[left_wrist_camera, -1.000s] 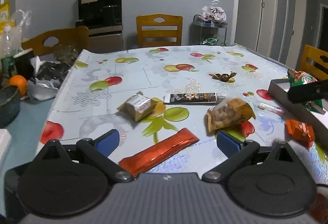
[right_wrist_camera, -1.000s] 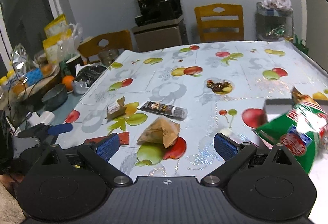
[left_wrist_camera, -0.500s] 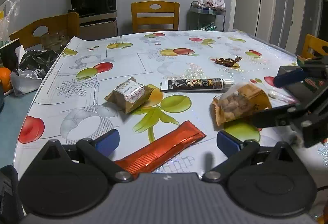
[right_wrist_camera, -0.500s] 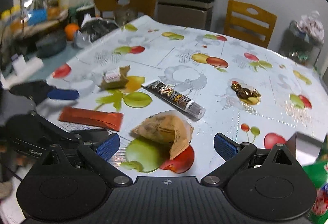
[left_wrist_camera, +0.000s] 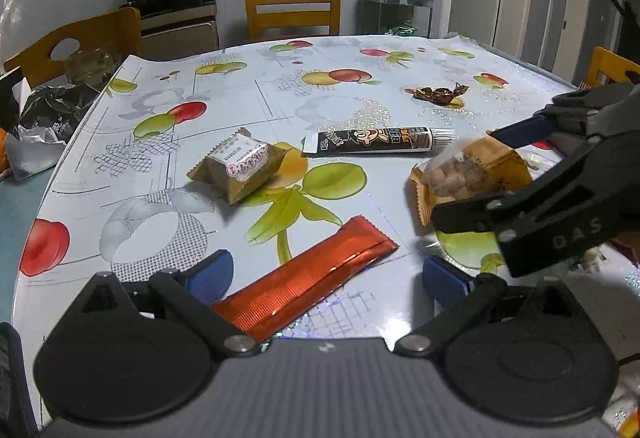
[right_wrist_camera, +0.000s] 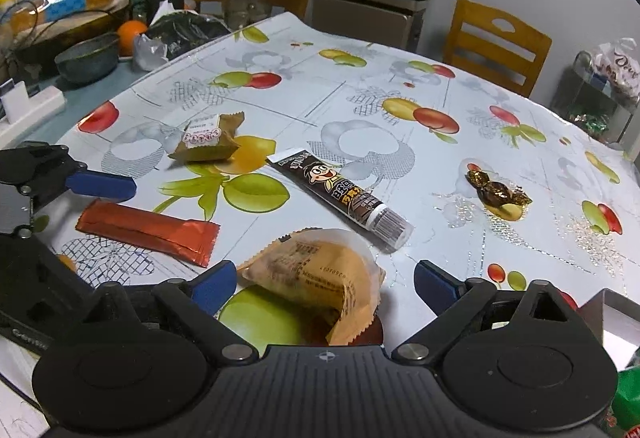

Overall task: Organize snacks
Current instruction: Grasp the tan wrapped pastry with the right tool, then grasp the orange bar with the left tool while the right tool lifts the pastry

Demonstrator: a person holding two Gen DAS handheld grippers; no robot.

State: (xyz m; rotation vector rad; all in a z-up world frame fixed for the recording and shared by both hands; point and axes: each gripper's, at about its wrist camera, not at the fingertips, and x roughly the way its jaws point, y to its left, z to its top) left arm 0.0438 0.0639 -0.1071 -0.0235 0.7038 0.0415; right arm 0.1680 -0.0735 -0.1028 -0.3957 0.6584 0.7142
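A tan snack bag (right_wrist_camera: 316, 278) lies on the fruit-print tablecloth (right_wrist_camera: 360, 85) between the fingers of my right gripper (right_wrist_camera: 326, 286). Its jaws are wide and closing, and the pads do not press the bag. In the left wrist view the right gripper (left_wrist_camera: 480, 173) straddles the same tan bag (left_wrist_camera: 472, 173). My left gripper (left_wrist_camera: 328, 274) is open over the near end of a red stick pack (left_wrist_camera: 304, 286). A brown cake pack (left_wrist_camera: 240, 165), a black tube (left_wrist_camera: 376, 141) and a gold-wrapped candy (left_wrist_camera: 440, 93) lie farther out.
A grey box (right_wrist_camera: 616, 314) and a green bag (right_wrist_camera: 628, 410) sit at the right edge. An orange (right_wrist_camera: 130, 35), a bowl (right_wrist_camera: 86, 55) and a black plastic bag (right_wrist_camera: 184, 33) crowd the left side. Wooden chairs (left_wrist_camera: 292, 9) stand behind the table.
The right gripper swung left from the green bag and box and sank over the tan bag. The left gripper came lower and closer to the red stick pack.
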